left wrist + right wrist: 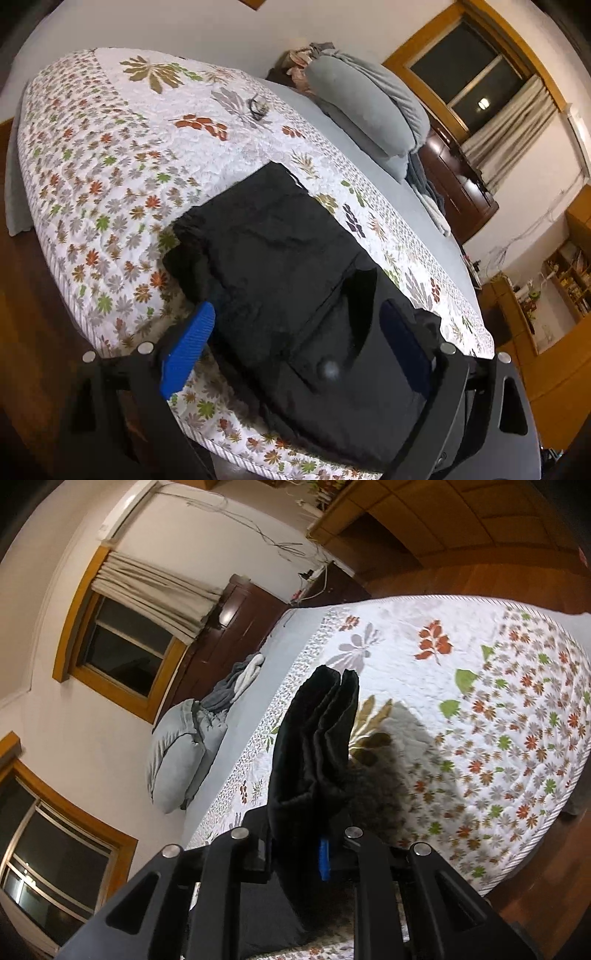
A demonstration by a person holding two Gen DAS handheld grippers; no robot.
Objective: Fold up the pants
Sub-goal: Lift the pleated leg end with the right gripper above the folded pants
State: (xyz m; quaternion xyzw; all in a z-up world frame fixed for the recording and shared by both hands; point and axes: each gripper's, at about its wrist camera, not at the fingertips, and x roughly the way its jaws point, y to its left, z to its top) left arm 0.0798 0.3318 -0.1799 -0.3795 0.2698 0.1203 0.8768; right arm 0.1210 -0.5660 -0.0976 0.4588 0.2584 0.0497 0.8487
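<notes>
Left wrist view: the left gripper (pixel 306 332) hangs spread wide over the black pants (pixel 280 258), which lie folded on the floral quilt (pixel 110 166) near the bed's edge (pads not pressing the cloth). Right wrist view: the right gripper (pixel 299 845) is clamped on a thick fold of the pants (pixel 314 738), lifted clear above the quilt (pixel 480 701).

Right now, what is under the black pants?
The floral quilt on the bed lies under the black pants. Anything between them is covered; the right gripper holds one folded end up.
</notes>
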